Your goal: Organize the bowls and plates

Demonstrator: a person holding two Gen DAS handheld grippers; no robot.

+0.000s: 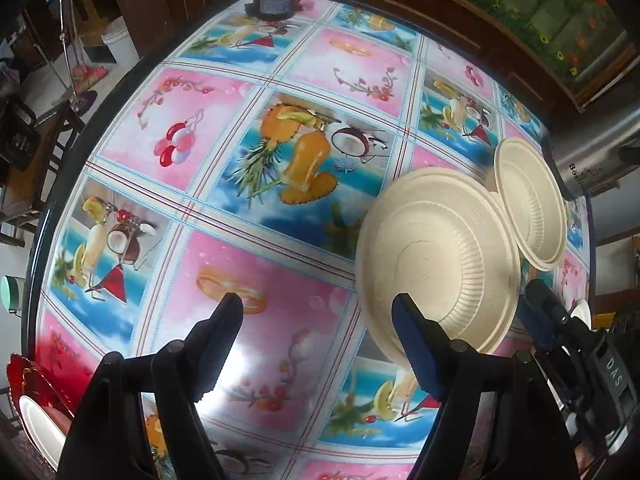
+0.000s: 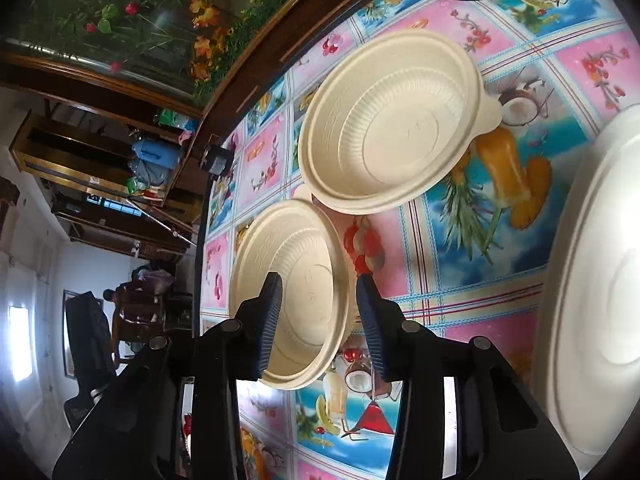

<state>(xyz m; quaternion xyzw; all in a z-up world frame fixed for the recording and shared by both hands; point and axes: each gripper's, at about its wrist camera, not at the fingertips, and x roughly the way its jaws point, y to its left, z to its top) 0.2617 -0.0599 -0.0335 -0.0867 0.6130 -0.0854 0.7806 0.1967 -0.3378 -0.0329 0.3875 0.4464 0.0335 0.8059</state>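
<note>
Near bowl (image 2: 292, 292): cream, ribbed, on the fruit-print tablecloth (image 2: 480, 280) by the table's edge; rim passing between the fingers of the right gripper (image 2: 318, 292), left finger over the bowl's inside, right finger outside the rim. Jaws apart, not closed on the rim.

Far bowl (image 2: 392, 124): same cream type, just beyond the near bowl, rims close or touching; contact not resolvable.

White plate (image 2: 596, 300): at the right margin of the right wrist view, well aside from the tongs.

Left gripper (image 1: 316, 312): jaws wide apart, nothing held; near bowl (image 1: 436, 256) beside its right finger, far bowl (image 1: 530, 200) behind.

Steel pot (image 1: 592, 160): at the table's far side.
</note>
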